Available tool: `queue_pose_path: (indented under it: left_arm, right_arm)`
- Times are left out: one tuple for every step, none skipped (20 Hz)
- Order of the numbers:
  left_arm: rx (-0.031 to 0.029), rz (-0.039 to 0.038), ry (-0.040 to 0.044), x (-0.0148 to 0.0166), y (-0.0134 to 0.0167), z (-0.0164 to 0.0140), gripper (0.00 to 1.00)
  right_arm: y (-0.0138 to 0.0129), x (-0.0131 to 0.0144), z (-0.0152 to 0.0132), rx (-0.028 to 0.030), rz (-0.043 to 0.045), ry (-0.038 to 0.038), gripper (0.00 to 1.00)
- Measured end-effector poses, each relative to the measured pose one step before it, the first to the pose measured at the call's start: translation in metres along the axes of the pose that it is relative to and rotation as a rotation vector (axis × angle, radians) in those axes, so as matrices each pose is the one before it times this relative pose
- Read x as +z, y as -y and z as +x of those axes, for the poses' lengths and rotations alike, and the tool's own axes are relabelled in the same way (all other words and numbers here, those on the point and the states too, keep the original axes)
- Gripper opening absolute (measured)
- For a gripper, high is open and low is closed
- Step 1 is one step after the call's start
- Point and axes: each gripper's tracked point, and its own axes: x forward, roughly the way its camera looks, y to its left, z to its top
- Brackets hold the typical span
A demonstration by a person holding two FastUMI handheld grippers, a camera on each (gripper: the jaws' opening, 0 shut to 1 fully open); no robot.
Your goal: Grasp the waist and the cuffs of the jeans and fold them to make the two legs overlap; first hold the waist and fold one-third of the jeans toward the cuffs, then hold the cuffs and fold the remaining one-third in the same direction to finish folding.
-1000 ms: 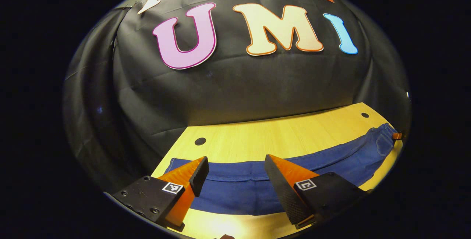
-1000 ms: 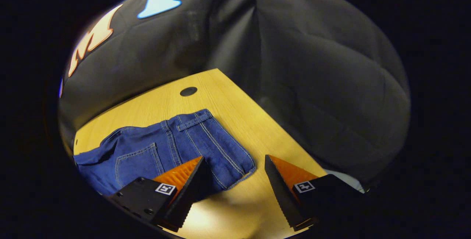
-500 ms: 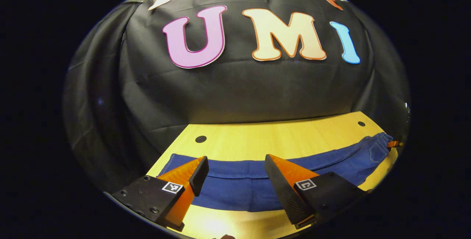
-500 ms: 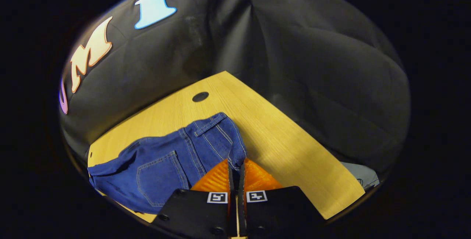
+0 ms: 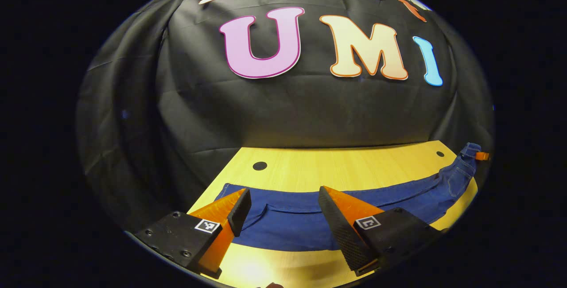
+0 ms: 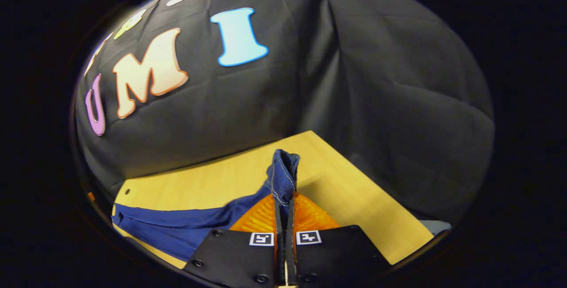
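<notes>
In the left gripper view, the left gripper [image 5: 283, 210] hangs with its jaws wide apart over the cuff end of the jeans [image 5: 354, 204], holding nothing. The jeans stretch across the wooden table [image 5: 336, 168] toward the far right.

In the right gripper view, the right gripper [image 6: 284, 210] has its jaws pressed together on the jeans' waist [image 6: 283, 175], which stands lifted above the table [image 6: 354, 199].

One pair of jeans [image 5: 354, 210] on one table [image 5: 336, 168], two grippers, two round holes along the table's far edge.
</notes>
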Motion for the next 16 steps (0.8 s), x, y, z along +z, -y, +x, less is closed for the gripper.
queue_pose_path:
  left_arm:
    - [-0.00709, -0.00583, 0.00024, -0.00003, -0.00453, -0.00045, 0.95]
    - [-0.00274, -0.00017, -0.00280, -0.00136, -0.00442, -0.00074, 0.95]
    - [-0.00165, 0.00028, 0.00331, 0.00090, -0.00645, -0.00015, 0.95]
    - [-0.00546, -0.00047, -0.00237, -0.00060, -0.00561, -0.00050, 0.95]
    - [-0.00148, -0.00067, -0.00107, -0.00082, -0.00689, -0.00057, 1.00]
    - [-0.00121, 0.00019, 0.00117, 0.00061, -0.00652, -0.00054, 0.95]
    - [0.00272, 0.00071, 0.00139, -0.00039, -0.00904, -0.00031, 0.95]
    - [0.00340, 0.00101, -0.00014, -0.00003, -0.00857, -0.00010, 0.95]
    - [0.00296, -0.00092, 0.00133, -0.00021, -0.00839, -0.00135, 0.95]
    - [0.00181, -0.00281, -0.00003, -0.00120, -0.00766, 0.00049, 0.95]
    - [0.00117, -0.00501, -0.00108, -0.00122, -0.00741, -0.00017, 0.95]
    - [-0.00120, -0.00464, -0.00206, -0.00144, -0.00786, 0.00014, 0.95]
    - [-0.00052, -0.00408, -0.00438, -0.00214, -0.00762, -0.00032, 0.95]
    - [-0.00225, -0.00145, -0.00654, -0.00313, -0.00645, 0.00034, 0.95]
    - [-0.00333, -0.00150, -0.00598, -0.00196, -0.00497, -0.00003, 0.95]
    - [-0.00580, -0.00030, -0.00411, -0.00252, -0.00756, 0.00286, 0.95]
  right_arm:
    - [-0.01876, 0.00420, -0.00510, 0.02750, -0.00318, 0.00468, 0.04]
    - [-0.01842, 0.00340, -0.00470, 0.02193, -0.00860, 0.01328, 0.04]
    - [-0.02084, -0.00069, -0.00274, 0.02351, -0.01546, 0.00582, 0.04]
    - [-0.02071, 0.00130, -0.00352, 0.02792, -0.01025, 0.00591, 0.04]
    - [-0.02607, 0.00225, -0.00110, 0.02635, -0.00084, 0.00897, 0.04]
    - [-0.02328, -0.00079, -0.00198, 0.02553, -0.00093, 0.00008, 0.04]
    - [-0.01952, -0.00068, -0.00060, 0.02203, -0.00187, 0.00039, 0.04]
    - [-0.01965, -0.00468, -0.00084, 0.02000, -0.00447, -0.00123, 0.04]
    - [-0.01784, -0.00388, 0.00060, 0.02020, -0.00582, -0.00664, 0.00]
    - [-0.01466, -0.00318, 0.00062, 0.01694, -0.00043, 0.00158, 0.04]
    - [-0.01386, -0.00516, 0.00126, 0.01466, 0.00185, -0.00670, 0.04]
    - [-0.01287, -0.00493, 0.00031, 0.01497, 0.00405, -0.00521, 0.04]
    - [-0.01211, -0.00445, 0.00043, 0.01526, 0.00616, -0.00107, 0.04]
    - [-0.01253, -0.00488, 0.00135, 0.01427, 0.00660, -0.00280, 0.04]
    - [-0.01224, -0.00542, 0.00231, 0.01959, 0.00847, -0.00031, 0.04]
    - [-0.01302, -0.00480, 0.00183, 0.02187, 0.01205, 0.00018, 0.04]
